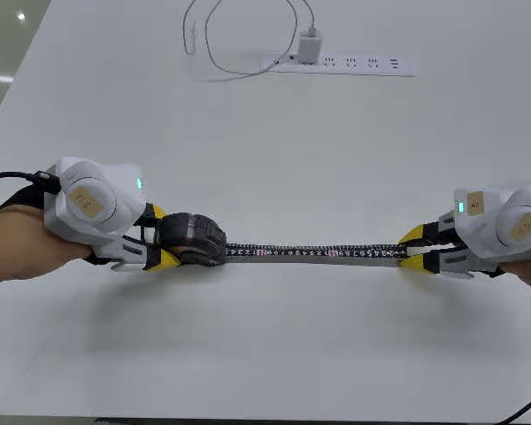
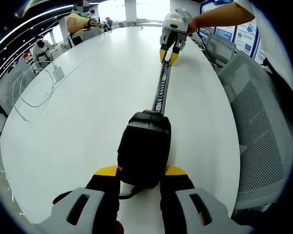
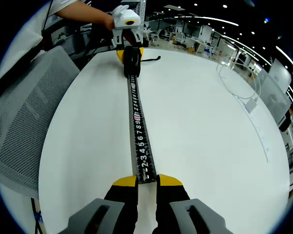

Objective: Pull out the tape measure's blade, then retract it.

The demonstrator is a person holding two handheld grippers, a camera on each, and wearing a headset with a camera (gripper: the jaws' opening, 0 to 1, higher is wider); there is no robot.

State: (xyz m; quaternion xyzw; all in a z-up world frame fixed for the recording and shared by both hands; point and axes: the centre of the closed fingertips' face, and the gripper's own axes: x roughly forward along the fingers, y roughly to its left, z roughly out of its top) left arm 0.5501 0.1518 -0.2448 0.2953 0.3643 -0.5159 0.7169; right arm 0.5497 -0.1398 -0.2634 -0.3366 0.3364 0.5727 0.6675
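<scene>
Near the tabletop's (image 1: 265, 133) front-left corner, the left tool (image 1: 163, 235) is clamping the black tape measure case (image 1: 195, 239). Its yellow-tipped jaws are pressing on the case's two flat sides, and the case is sitting on the tabletop between them. The case's mouth is facing right, away from this tool, toward the other one. In the left gripper view the case is sticking out ahead of the jaw tips, with its rear end tucked between them.

From the mouth, the blade (image 1: 314, 252) is stretching out straight. Its long axis is running left to right, roughly parallel to the tabletop's front edge, with its dark, numbered face turned up. It is lying low over the tabletop, though I cannot tell whether it is touching it along the whole span.

Toward the front-right corner, the right tool (image 1: 411, 249) is closing narrowly on the blade's free end. The low numbers are showing just ahead of its jaw tips, and the end hook seems to be hidden between them.

Near the back edge, a white cable (image 1: 239, 35) is looping beside a charger (image 1: 309, 44) plugged into a white power strip (image 1: 354, 64).
</scene>
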